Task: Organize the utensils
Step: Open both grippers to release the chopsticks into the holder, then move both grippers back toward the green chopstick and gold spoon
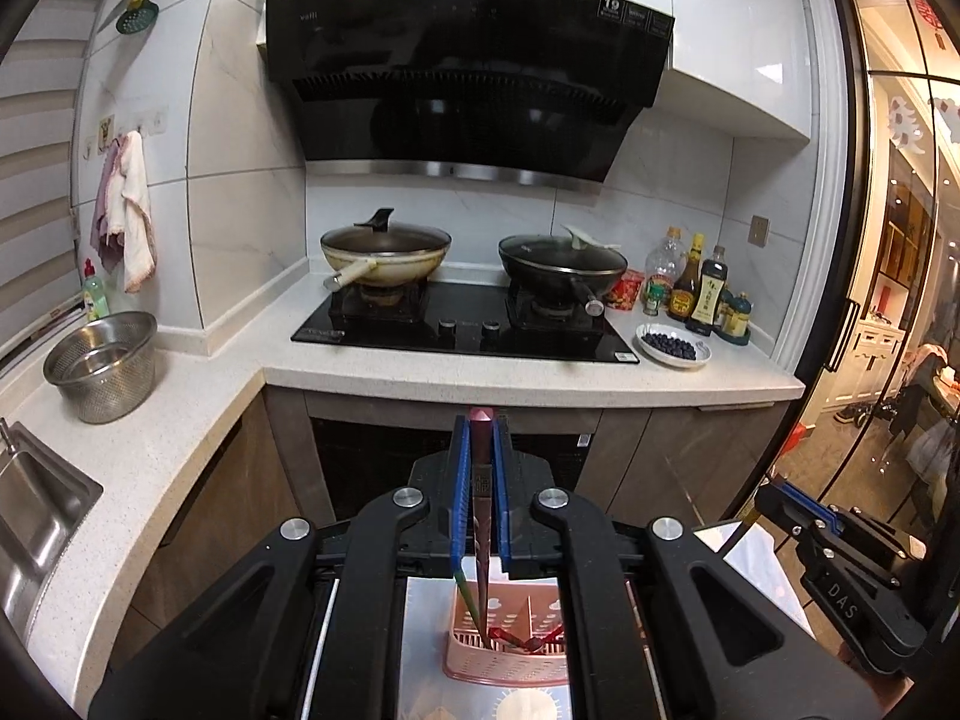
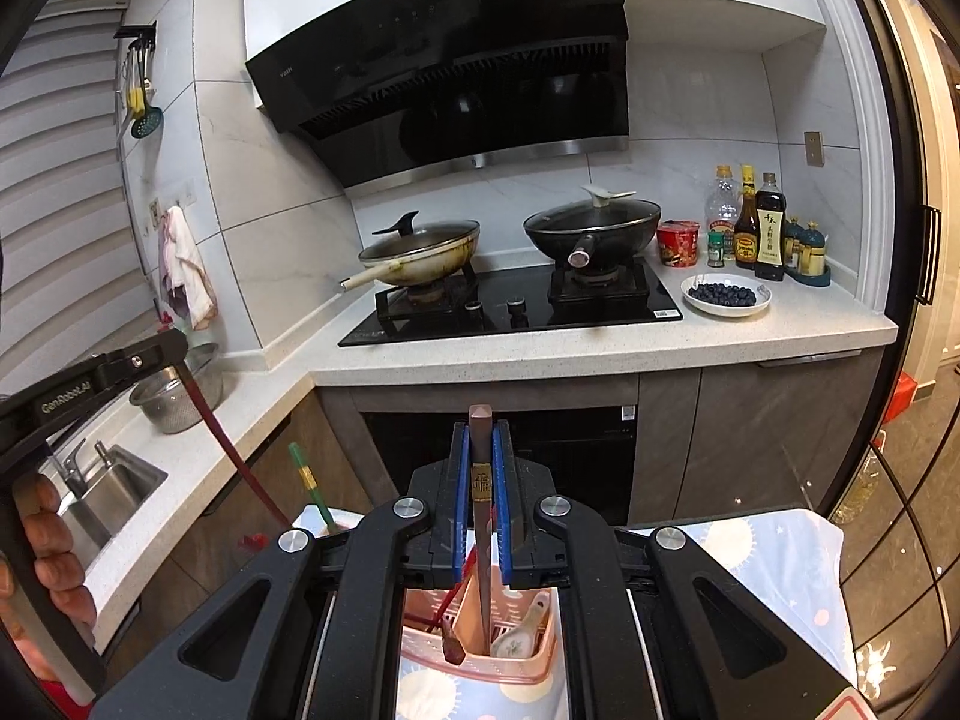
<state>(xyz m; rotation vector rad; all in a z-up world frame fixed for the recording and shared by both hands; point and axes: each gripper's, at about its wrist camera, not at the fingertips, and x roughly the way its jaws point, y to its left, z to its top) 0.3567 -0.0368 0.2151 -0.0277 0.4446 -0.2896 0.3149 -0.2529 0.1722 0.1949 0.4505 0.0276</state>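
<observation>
My left gripper (image 1: pixel 480 427) is shut on a dark red chopstick (image 1: pixel 482 516) that slants down into the pink utensil holder (image 1: pixel 504 669). A green chopstick (image 1: pixel 467 591) and red utensil ends stand in that holder. My right gripper (image 2: pixel 480 429) is shut on a dark brown chopstick (image 2: pixel 481 540) whose tip reaches into the same pink holder (image 2: pixel 480 671). A ceramic spoon (image 2: pixel 521 630) and a green chopstick (image 2: pixel 307 480) rest in it. The left gripper (image 2: pixel 141 360) shows at the left of the right wrist view with its red chopstick (image 2: pixel 222 450).
The holder stands on a patterned cloth (image 2: pixel 762 576). Ahead is a counter (image 1: pixel 420 369) with a hob carrying two lidded woks, a blueberry plate (image 1: pixel 672 347) and sauce bottles (image 1: pixel 699 288). A steel colander (image 1: pixel 102 363) and sink (image 1: pixel 36 516) are left; a glass door (image 1: pixel 888 300) is right.
</observation>
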